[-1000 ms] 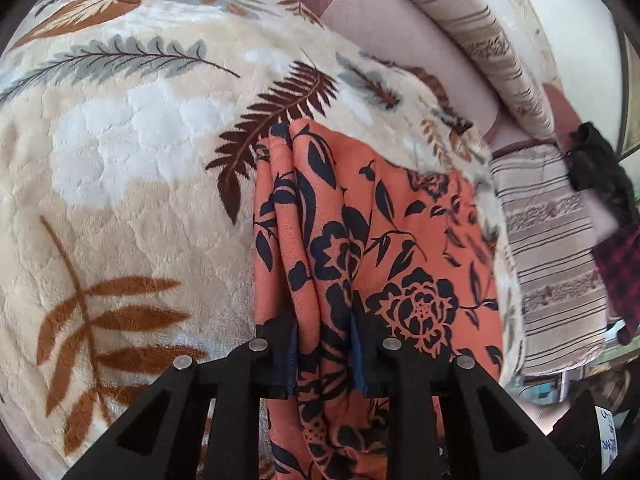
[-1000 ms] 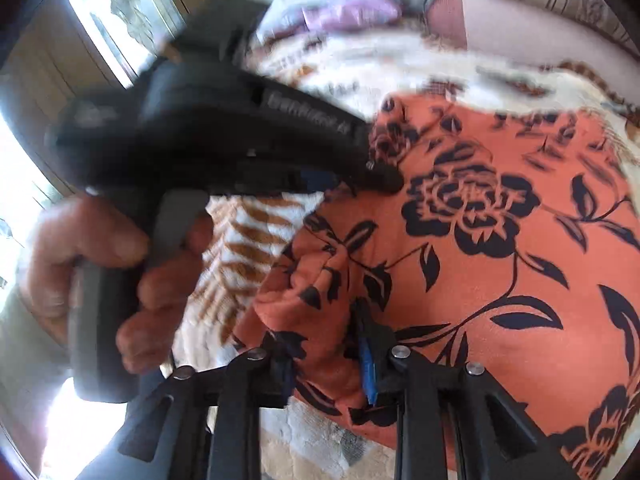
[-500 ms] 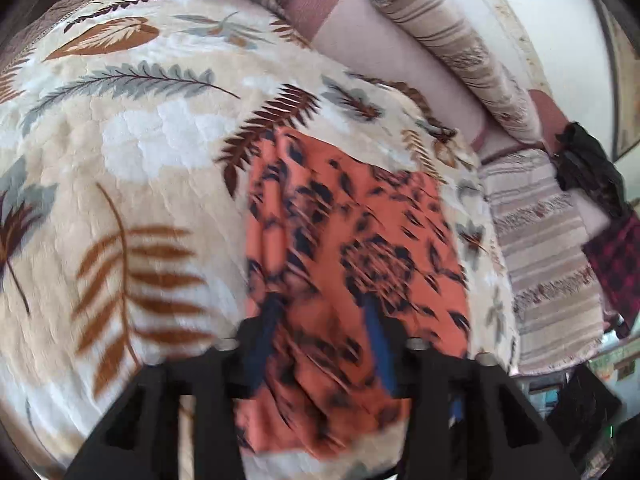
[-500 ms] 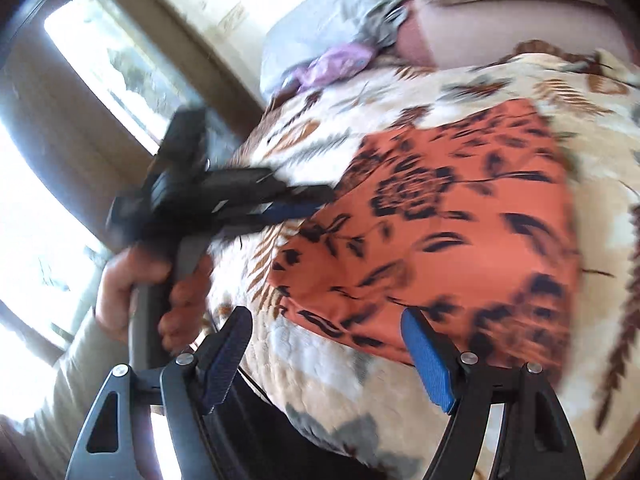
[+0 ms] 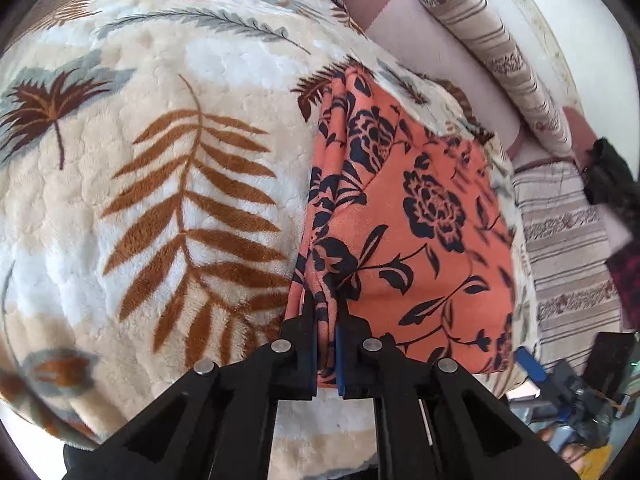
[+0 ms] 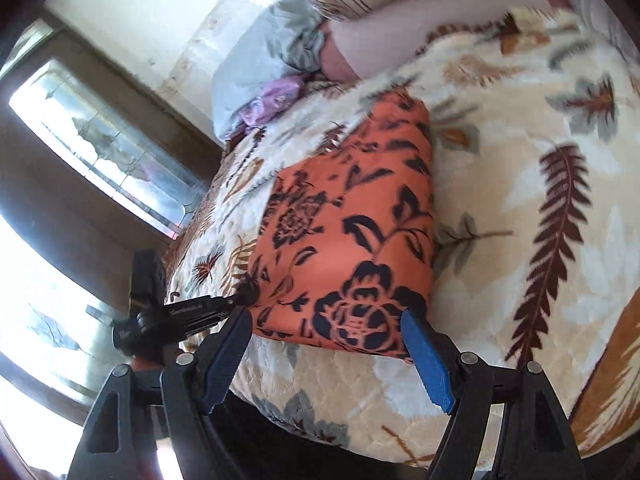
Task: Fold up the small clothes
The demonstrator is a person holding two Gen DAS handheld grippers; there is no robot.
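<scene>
Since half a second ago, the left gripper (image 5: 327, 322) has closed again on the left edge of the orange garment (image 5: 412, 216), and the right gripper (image 6: 326, 354) is standing back with its jaws spread wide and holding nothing.

Count: one garment, two grippers, one blanket (image 5: 160, 160), one long bolster (image 5: 500, 60).

The garment is lying folded into a rough rectangle on the bed, on top of the blanket. Its fabric is orange with a dark navy print of roses and leaves, and it is showing several stacked layers along the left edge. The left jaws are standing narrow, pinching those layers at the near corner. The blanket is a cream plush with an embossed quilt pattern and brown, rust and grey leaf motifs. The bolster is cylindrical and striped in beige and brown.

The left wrist view is showing the pinched edge, a striped cushion (image 5: 568, 260) and dark clothes at the right margin. The right wrist view is showing instead the garment (image 6: 352, 232) from its near end, the left gripper (image 6: 248, 298) reaching its corner, a window (image 6: 108, 148), and a pale grey and lilac heap (image 6: 264, 76) at the head of the bed.
</scene>
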